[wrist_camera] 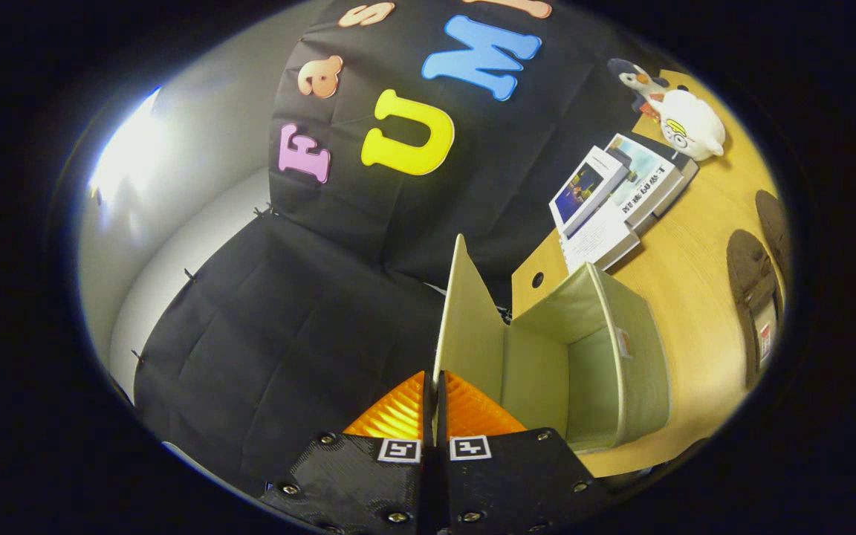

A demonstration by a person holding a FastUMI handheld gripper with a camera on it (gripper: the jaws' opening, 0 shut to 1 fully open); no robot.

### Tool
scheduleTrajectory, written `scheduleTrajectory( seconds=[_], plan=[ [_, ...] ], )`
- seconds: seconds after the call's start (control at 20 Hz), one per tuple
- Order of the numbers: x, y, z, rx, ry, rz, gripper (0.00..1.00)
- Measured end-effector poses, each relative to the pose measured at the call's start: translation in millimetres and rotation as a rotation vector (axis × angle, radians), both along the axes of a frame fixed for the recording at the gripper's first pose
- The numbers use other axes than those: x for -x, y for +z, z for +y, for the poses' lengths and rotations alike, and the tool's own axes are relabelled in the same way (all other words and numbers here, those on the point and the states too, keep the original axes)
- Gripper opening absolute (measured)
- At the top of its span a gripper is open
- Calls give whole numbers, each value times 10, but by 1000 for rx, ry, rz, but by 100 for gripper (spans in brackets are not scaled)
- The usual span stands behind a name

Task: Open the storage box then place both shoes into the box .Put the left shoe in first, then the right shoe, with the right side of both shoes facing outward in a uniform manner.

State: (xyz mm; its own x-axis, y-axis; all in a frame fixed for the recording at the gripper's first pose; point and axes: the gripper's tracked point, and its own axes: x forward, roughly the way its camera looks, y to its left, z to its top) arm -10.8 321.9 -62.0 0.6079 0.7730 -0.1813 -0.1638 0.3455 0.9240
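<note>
Storage box (591, 357), right of centre on the surface (695, 297), gapes empty because your gripper (432, 394) seems pinched on its raised lid (465, 319), keeping it clear for the shoes (751, 297) at far right.

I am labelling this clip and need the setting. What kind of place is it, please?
Probably a staged recording booth, not a real home: black cloth wall, a wooden table holding books, soft toys, shoes and an open box. The gripper pinches the box lid.
</note>
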Motion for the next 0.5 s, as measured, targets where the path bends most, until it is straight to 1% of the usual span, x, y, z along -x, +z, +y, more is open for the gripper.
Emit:
scheduleTrajectory(
  seconds=[0.2,0.5],
  plan=[
    [-1,228,331,61,30,-54,0],
    [5,369,817,131,62,-119,0]
  ],
)
